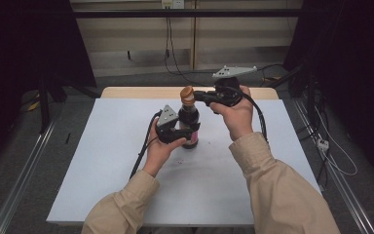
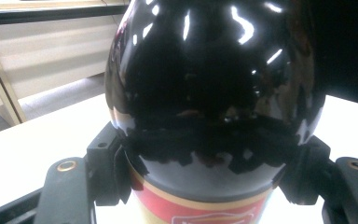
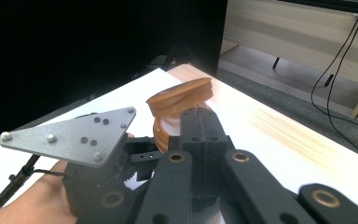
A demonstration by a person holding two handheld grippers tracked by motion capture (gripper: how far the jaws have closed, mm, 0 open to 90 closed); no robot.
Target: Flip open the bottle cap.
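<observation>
Jaws of the left gripper [image 1: 189,131] hide the bottle's [image 1: 189,117] label.

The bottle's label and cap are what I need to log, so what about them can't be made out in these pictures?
- Label: left gripper view, cut off by the bottom edge; text unreadable.
- Label in the high view: too small, partly behind the left claw.
- Cap: right gripper view, its lower part hidden by the right claw; whether the flip lid is fully open can't be told.
- Bottle: liquid level hidden by dark, glaring glass.

A lab: black curtains [image 1: 24,44], floor rails [image 1: 24,165], trailing cables [image 1: 168,48].
</observation>
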